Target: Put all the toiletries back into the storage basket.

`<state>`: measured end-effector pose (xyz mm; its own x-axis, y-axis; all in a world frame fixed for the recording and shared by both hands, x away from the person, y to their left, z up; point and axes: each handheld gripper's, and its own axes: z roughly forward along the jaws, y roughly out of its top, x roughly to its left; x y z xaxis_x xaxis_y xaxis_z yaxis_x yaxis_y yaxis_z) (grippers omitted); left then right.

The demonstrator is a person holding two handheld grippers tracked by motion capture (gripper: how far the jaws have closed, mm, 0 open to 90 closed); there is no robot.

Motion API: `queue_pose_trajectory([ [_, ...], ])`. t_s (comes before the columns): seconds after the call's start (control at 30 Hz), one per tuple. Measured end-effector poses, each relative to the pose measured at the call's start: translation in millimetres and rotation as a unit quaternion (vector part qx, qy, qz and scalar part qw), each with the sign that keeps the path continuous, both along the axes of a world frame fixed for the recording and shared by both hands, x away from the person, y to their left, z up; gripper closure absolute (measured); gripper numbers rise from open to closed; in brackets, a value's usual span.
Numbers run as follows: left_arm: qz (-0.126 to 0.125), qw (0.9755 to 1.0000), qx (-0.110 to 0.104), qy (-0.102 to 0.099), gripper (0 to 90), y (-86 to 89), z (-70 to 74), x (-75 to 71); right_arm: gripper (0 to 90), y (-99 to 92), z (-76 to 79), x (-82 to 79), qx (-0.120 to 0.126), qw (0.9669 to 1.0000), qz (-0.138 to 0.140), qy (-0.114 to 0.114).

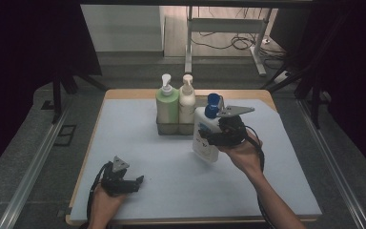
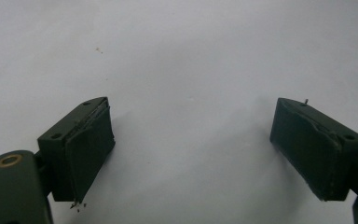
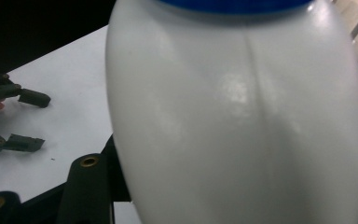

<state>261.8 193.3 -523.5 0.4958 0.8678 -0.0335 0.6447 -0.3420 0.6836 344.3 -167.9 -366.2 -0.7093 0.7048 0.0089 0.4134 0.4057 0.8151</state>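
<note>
A white bottle with a blue pump top (image 1: 205, 133) hangs tilted above the middle of the table, and my right gripper (image 1: 215, 137) is shut on its body. Up close in the right gripper view the white bottle (image 3: 237, 116) bulges between the jaws, its blue cap at the top edge. A green pump bottle (image 1: 167, 106) and a cream pump bottle (image 1: 187, 102) stand side by side in a dark rack (image 1: 171, 128) just behind and left of the held bottle. My left gripper (image 1: 132, 183) rests low near the front left of the table, open, its pads (image 2: 91, 149) wide apart over bare surface.
The pale blue mat (image 1: 138, 143) covers the wooden table top. The left gripper (image 3: 23, 119) lies far off in the right gripper view. Beyond the table stand a white desk frame (image 1: 228, 28) with cables on the floor and dark curtains at both sides.
</note>
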Motion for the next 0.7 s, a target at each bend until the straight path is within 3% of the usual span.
queue_pose_trajectory([
  [0.27,0.000,1.0000,0.000,0.000,12.9,0.0,0.0,0.0,40.5,-19.6,6.8,2.6,-0.001,0.9997,-0.023,-0.002],
  [0.7,0.000,1.0000,0.000,0.000,12.9,0.0,0.0,0.0,40.6,-30.5,12.1,12.3,-0.002,0.9990,-0.045,-0.001],
])
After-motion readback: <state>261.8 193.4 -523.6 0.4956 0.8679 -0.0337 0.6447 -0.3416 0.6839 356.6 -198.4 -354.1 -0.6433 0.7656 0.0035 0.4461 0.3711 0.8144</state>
